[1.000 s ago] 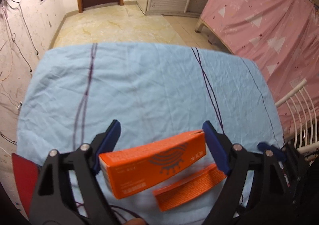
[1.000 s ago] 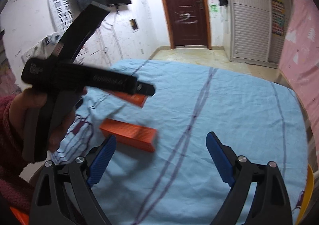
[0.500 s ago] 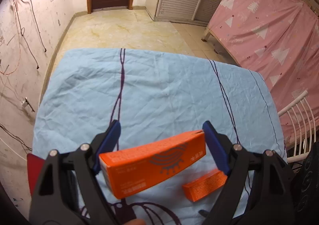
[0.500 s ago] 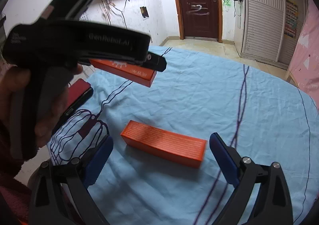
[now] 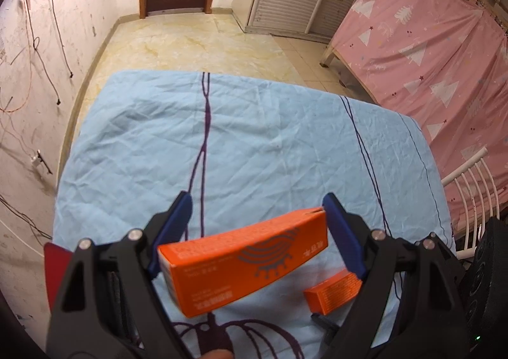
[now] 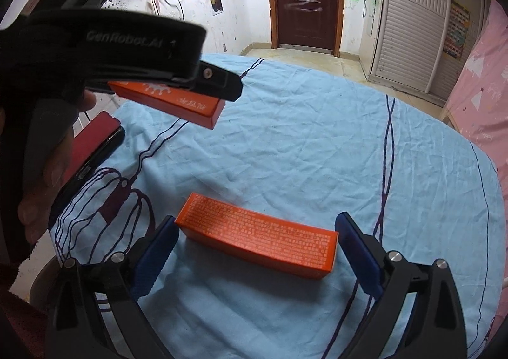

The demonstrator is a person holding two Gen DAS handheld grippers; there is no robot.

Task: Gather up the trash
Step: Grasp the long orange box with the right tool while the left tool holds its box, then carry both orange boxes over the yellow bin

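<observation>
My left tongs [image 5: 254, 232] are clamped end to end on one orange box [image 5: 244, 260], held clear above the blue cloth [image 5: 270, 143] so I can carry it off as trash. The grip spans its long axis, which is why the jaws stand so wide. My right tongs [image 6: 254, 251] hang apart, straddling a second box [image 6: 260, 238] that lies flat on the cloth, one pad just beside each short end; I judge a squeeze comes next. That makes two orange boxes: one held, one lying. In the right view the held box sits at ten o'clock, and a red phone [image 6: 95, 143] lies at nine o'clock on the cloth's edge.
</observation>
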